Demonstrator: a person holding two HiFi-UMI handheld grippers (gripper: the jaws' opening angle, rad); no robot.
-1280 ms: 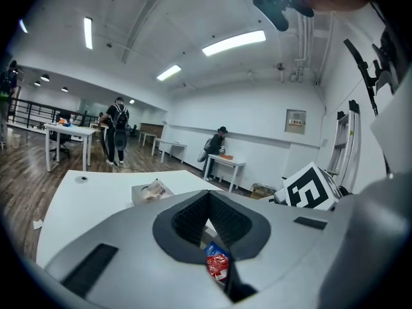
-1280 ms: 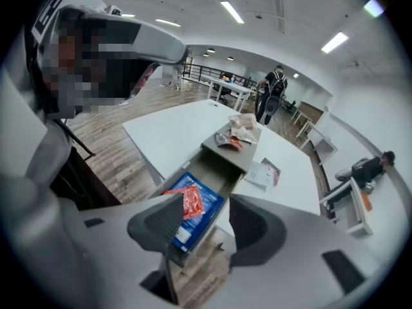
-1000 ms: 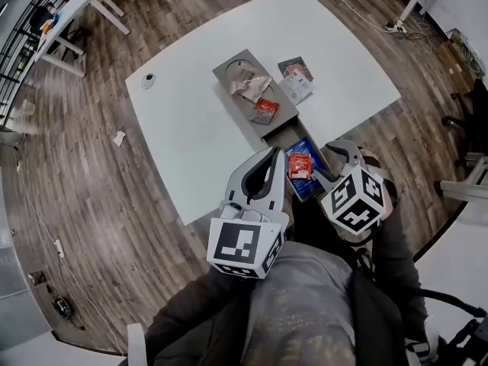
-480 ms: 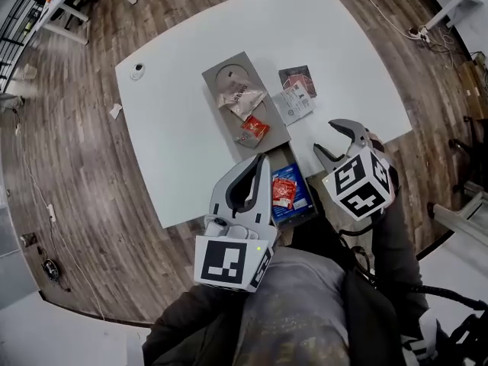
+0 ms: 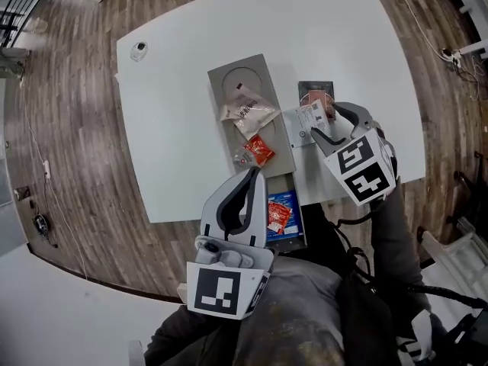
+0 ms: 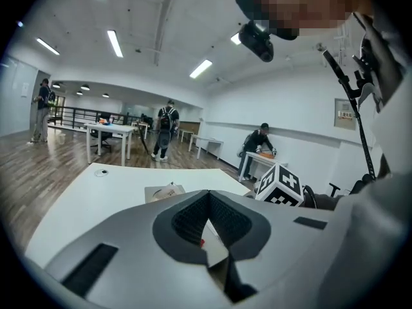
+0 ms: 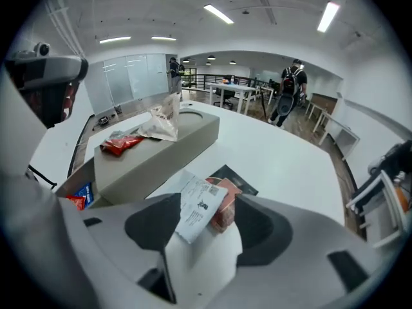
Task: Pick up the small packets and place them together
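A grey box lies on the white table. On it rest a crinkled beige packet and a small red packet. Its open drawer at the near end holds a blue packet with a red packet on top. Right of the box lie a white printed packet and a reddish packet on a dark one. My right gripper hovers over those, and its jaws have just been opening. Both packets show between the jaws, untouched. My left gripper is shut and empty beside the drawer.
A small round object sits at the table's far left corner. The table's near edge runs just under my left gripper, with wooden floor around. People and other tables stand far off in the room.
My right gripper has moved from beside the drawer out over the white printed packet and opened wider. My left gripper has stayed shut by the drawer's left side.
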